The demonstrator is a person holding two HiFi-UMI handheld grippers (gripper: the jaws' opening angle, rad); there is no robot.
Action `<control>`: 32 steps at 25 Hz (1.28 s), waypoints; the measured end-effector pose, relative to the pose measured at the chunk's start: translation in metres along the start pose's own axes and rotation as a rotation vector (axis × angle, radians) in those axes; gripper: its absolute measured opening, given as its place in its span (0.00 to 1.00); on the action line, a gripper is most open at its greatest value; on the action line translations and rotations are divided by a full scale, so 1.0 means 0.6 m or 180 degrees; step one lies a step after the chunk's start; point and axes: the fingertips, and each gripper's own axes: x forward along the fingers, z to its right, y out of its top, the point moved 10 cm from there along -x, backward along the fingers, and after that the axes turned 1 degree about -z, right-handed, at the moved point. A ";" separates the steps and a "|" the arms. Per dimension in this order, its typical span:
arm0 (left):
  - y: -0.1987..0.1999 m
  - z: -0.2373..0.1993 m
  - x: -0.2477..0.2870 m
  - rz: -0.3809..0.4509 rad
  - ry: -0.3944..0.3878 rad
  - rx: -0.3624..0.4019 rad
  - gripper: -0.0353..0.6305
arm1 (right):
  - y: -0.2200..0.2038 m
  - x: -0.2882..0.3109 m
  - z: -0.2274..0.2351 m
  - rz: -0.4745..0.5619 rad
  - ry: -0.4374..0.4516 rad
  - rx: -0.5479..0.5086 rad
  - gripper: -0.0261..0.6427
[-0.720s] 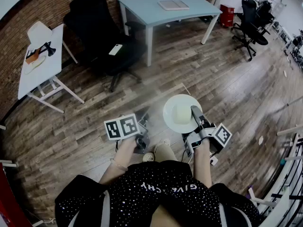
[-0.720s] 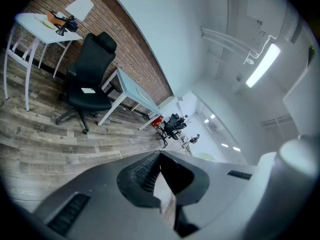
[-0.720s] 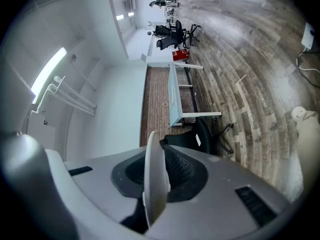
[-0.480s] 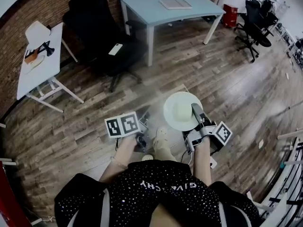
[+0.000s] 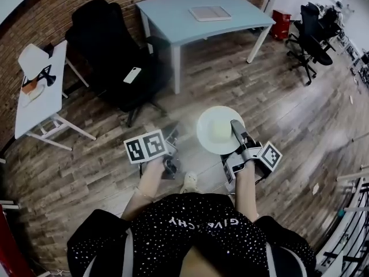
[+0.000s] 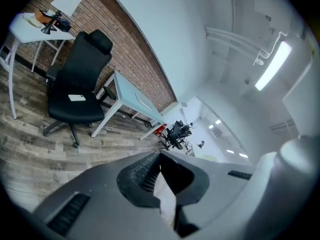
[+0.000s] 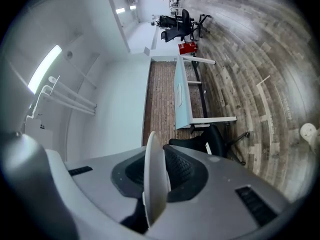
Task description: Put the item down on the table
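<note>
Clothing: black top (image 5: 202, 227) with small white dots and 1 line of white capital lettering across it. 1 pale shoe (image 5: 188, 182) is visible. The grey moulded left gripper (image 6: 160, 156) and the matching right gripper (image 5: 236, 127) have 2 jaws each, lined with black ribbed pads (image 6: 142, 171). Each carries 1 white cube with black square markers (image 5: 147, 147). Dark slotted recesses mark the jaw flanks.

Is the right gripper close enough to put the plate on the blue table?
Probably not yet. The right gripper holds the plate over the floor, with the blue table well ahead. The floor between looks free, so walking closer should do.
</note>
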 end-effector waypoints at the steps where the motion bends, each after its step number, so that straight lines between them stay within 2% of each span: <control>1: 0.006 0.001 0.016 0.0004 0.0005 -0.0013 0.07 | 0.015 0.013 0.001 -0.0014 -0.0004 -0.0005 0.11; 10: 0.055 -0.012 0.129 0.0132 0.0101 -0.0093 0.07 | 0.117 0.117 0.023 -0.0157 -0.0017 -0.0009 0.10; 16: 0.061 -0.016 0.171 0.0211 0.0146 -0.0150 0.07 | 0.151 0.149 0.041 -0.0220 -0.0043 0.0010 0.10; 25: 0.071 -0.030 0.192 0.0160 0.0266 -0.0260 0.07 | 0.164 0.178 0.068 -0.0281 -0.0144 0.0156 0.10; 32: 0.102 -0.052 0.276 0.0032 0.0231 -0.0284 0.07 | 0.216 0.219 0.092 -0.0139 -0.0234 0.0197 0.10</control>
